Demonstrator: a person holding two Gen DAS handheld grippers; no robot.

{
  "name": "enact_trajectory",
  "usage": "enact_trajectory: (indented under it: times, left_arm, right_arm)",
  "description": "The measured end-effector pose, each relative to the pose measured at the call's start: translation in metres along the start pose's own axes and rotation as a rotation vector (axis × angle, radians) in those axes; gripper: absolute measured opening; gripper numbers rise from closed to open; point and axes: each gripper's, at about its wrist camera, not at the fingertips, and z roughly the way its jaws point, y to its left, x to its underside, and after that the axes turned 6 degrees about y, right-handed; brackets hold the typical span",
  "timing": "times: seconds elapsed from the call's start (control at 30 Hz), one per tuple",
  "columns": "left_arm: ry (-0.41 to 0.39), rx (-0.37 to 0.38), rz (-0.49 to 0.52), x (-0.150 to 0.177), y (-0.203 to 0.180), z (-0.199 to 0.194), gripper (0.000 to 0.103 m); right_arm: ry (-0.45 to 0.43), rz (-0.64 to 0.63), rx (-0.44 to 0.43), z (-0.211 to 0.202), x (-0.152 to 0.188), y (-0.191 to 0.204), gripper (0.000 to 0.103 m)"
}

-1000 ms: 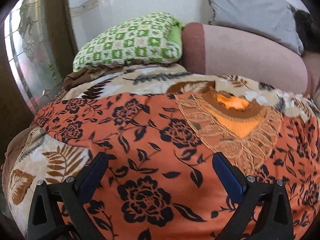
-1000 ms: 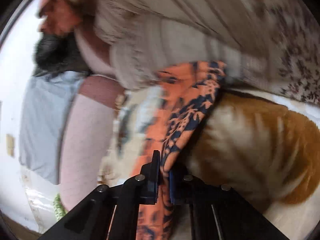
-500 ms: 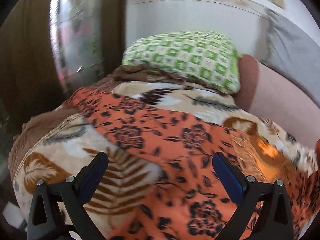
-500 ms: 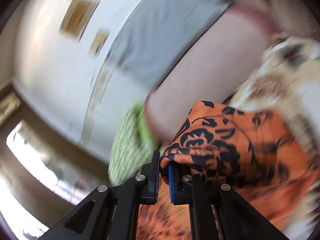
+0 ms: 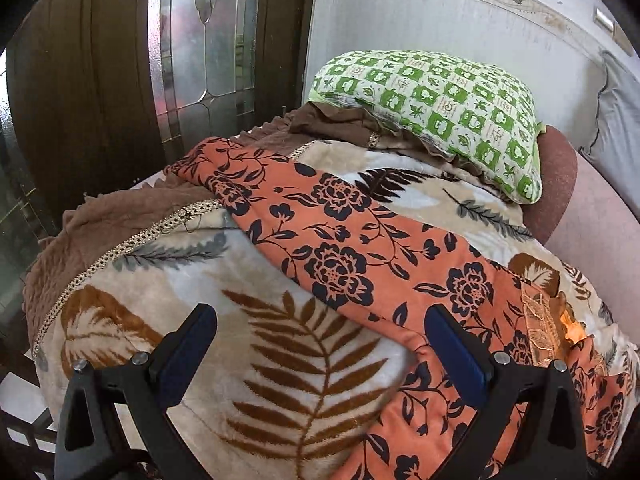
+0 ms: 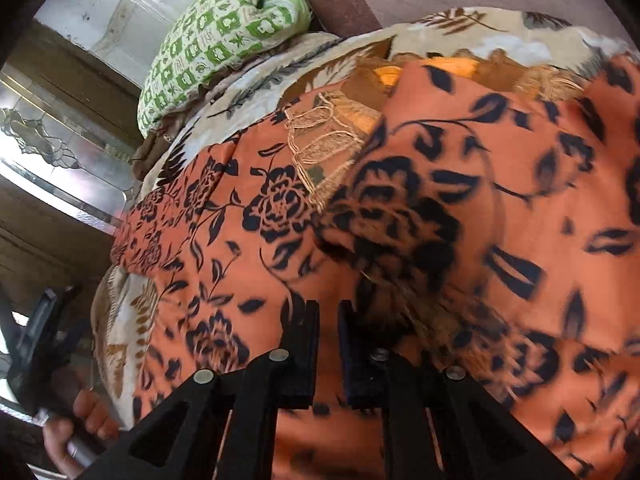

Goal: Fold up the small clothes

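Judged this as early-to-middle of the fold, honestly. Found the orange floral garment [image 5: 352,248] spread diagonally over the leaf-print blanket [image 5: 160,320] on the bed, stretching from near the green checked pillow [image 5: 432,100] end towards the cameras. Spotted, in the right wrist view, one blurry flap doubled over the body next to the lace neckline [image 6: 324,148], so called that a first fold-over landing. Couldn't call it neat, though: bunched up, not smoothed. Left to do, by my guess: flatten that flap, bring the far long end in, halve the whole lot into a tidy packet.

Tools next. Saw the left gripper [image 5: 320,316] gaping wide, holding nothing, angled down over bare blanket with only the garment's near edge beside its right-hand finger. Caught it again at the lower left edge of the right wrist view, with a hand [image 6: 76,432] wrapped round its handle. Found the right gripper [image 6: 329,320] parted only to a thin slit, having just been opening a touch, tilted down right over the garment. Made out no cloth clearly pinched in that slit, only orange fabric showing behind it and the blurred flap just beside one finger. Read that as a let-go, not a grab.
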Motion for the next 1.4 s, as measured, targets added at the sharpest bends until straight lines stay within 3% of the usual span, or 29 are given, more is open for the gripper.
enact_trajectory:
  times: [0.13, 0.27, 0.4, 0.47, 0.53, 0.6, 0.73, 0.77, 0.87, 0.93, 1.07, 1.13, 1.17, 1.23, 1.27, 1.3, 1.33, 1.4]
  left_arm:
    - [-0.016, 0.018, 0.027, 0.002, -0.008, -0.007, 0.103]
    - [-0.019, 0.021, 0.085, 0.006, -0.019, -0.009, 0.103]
    - [-0.008, 0.038, 0.106, 0.007, -0.022, -0.009, 0.103]
    - [-0.01, 0.031, 0.118, 0.006, -0.023, -0.008, 0.103]
    - [-0.009, 0.03, 0.112, 0.004, -0.022, -0.007, 0.103]
    - [-0.007, 0.034, 0.097, 0.002, -0.02, -0.005, 0.103]
    - [-0.005, 0.024, 0.085, 0.001, -0.019, -0.003, 0.103]
    - [-0.003, 0.017, 0.091, 0.001, -0.019, -0.001, 0.103]
    - [0.001, 0.0, 0.102, 0.001, -0.017, 0.001, 0.103]
    - [0.007, -0.005, 0.099, 0.0, -0.015, 0.003, 0.103]
    - [0.013, 0.018, 0.066, 0.0, -0.01, 0.002, 0.103]
    - [0.01, 0.028, 0.073, 0.002, -0.013, -0.001, 0.103]
    - [0.008, 0.026, 0.087, 0.003, -0.016, -0.001, 0.103]
    - [0.008, 0.015, 0.122, 0.005, -0.023, -0.001, 0.103]
    - [0.009, 0.011, 0.133, 0.005, -0.025, 0.0, 0.103]
    - [0.01, 0.003, 0.144, 0.005, -0.027, 0.001, 0.103]
    - [0.01, -0.003, 0.146, 0.005, -0.027, 0.002, 0.103]
    - [0.012, -0.003, 0.136, 0.004, -0.026, 0.003, 0.103]
  right_arm:
    - [-0.088, 0.077, -0.131, -0.046, 0.02, -0.016, 0.013]
    - [-0.279, 0.373, -0.22, -0.076, 0.018, -0.073, 0.013]
    - [-0.341, 0.647, -0.255, -0.063, 0.005, -0.124, 0.013]
    - [-0.334, 0.752, -0.248, -0.044, -0.001, -0.137, 0.013]
    - [-0.353, 0.809, -0.293, -0.039, -0.002, -0.139, 0.013]
    - [-0.335, 0.763, -0.365, -0.024, -0.018, -0.113, 0.013]
    - [-0.135, 0.467, -0.455, 0.017, -0.067, -0.01, 0.013]
    - [-0.098, 0.381, -0.432, 0.022, -0.075, 0.023, 0.013]
    - [-0.162, 0.283, -0.281, 0.007, -0.08, 0.055, 0.013]
    - [-0.239, 0.305, -0.148, -0.014, -0.078, 0.037, 0.013]
    - [-0.358, 0.536, 0.06, -0.063, -0.055, -0.059, 0.013]
    - [-0.349, 0.642, 0.12, -0.069, -0.048, -0.099, 0.013]
    - [-0.304, 0.664, 0.127, -0.059, -0.051, -0.111, 0.013]
    - [-0.258, 0.66, 0.096, -0.038, -0.059, -0.113, 0.013]
    - [-0.269, 0.612, 0.132, -0.034, -0.066, -0.098, 0.014]
    - [-0.273, 0.565, 0.112, -0.032, -0.07, -0.086, 0.014]
    - [-0.268, 0.499, 0.009, -0.028, -0.072, -0.067, 0.014]
    - [-0.161, 0.366, -0.262, -0.007, -0.084, -0.026, 0.014]
